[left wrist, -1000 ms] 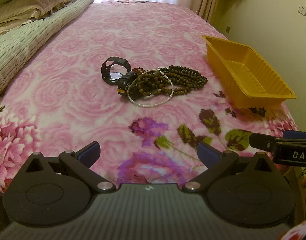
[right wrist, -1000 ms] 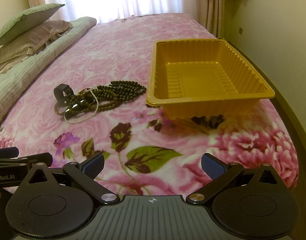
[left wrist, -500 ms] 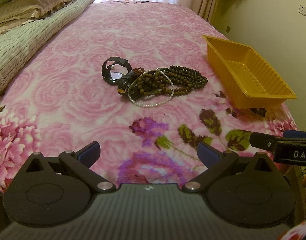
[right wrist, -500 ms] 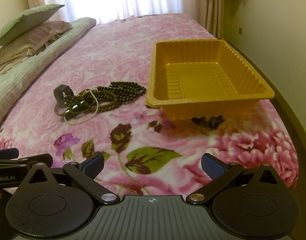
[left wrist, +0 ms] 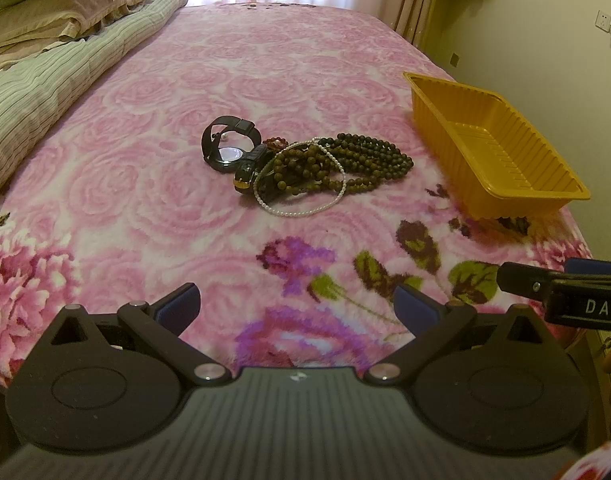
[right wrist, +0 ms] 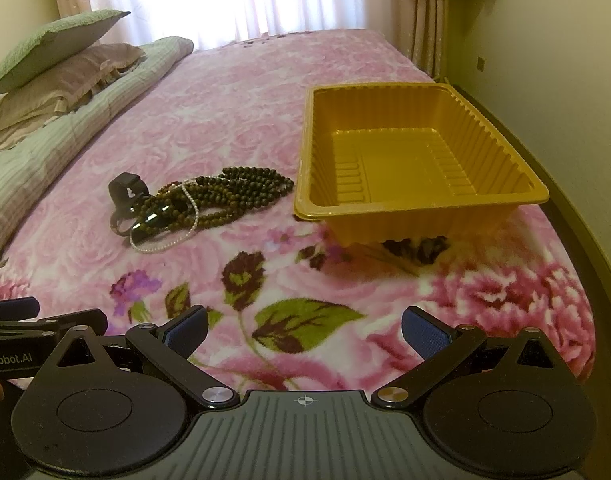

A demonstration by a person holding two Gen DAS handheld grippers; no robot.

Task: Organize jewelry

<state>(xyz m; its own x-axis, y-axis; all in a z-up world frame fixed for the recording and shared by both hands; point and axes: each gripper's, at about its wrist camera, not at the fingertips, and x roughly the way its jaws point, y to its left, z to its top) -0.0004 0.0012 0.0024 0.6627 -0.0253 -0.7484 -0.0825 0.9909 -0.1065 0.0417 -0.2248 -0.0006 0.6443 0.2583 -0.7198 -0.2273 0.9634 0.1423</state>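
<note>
A heap of jewelry lies mid-bed on the pink floral blanket: a black watch (left wrist: 225,148), dark bead strands (left wrist: 369,158) and a white pearl necklace (left wrist: 305,200). The same beads (right wrist: 241,192) and watch (right wrist: 125,190) show at the left of the right wrist view. An empty yellow plastic tray (right wrist: 421,196) sits to their right, also at the right of the left wrist view as the tray (left wrist: 501,160). My left gripper (left wrist: 295,306) hovers open near the bed's front edge, well short of the heap. My right gripper (right wrist: 305,330) is open too, holding nothing, in front of the tray.
A striped green quilt (left wrist: 45,80) and pillows (right wrist: 57,64) run along the bed's left side. A wall (right wrist: 545,60) and curtains (right wrist: 425,20) stand close on the right. The blanket between grippers and jewelry is bare.
</note>
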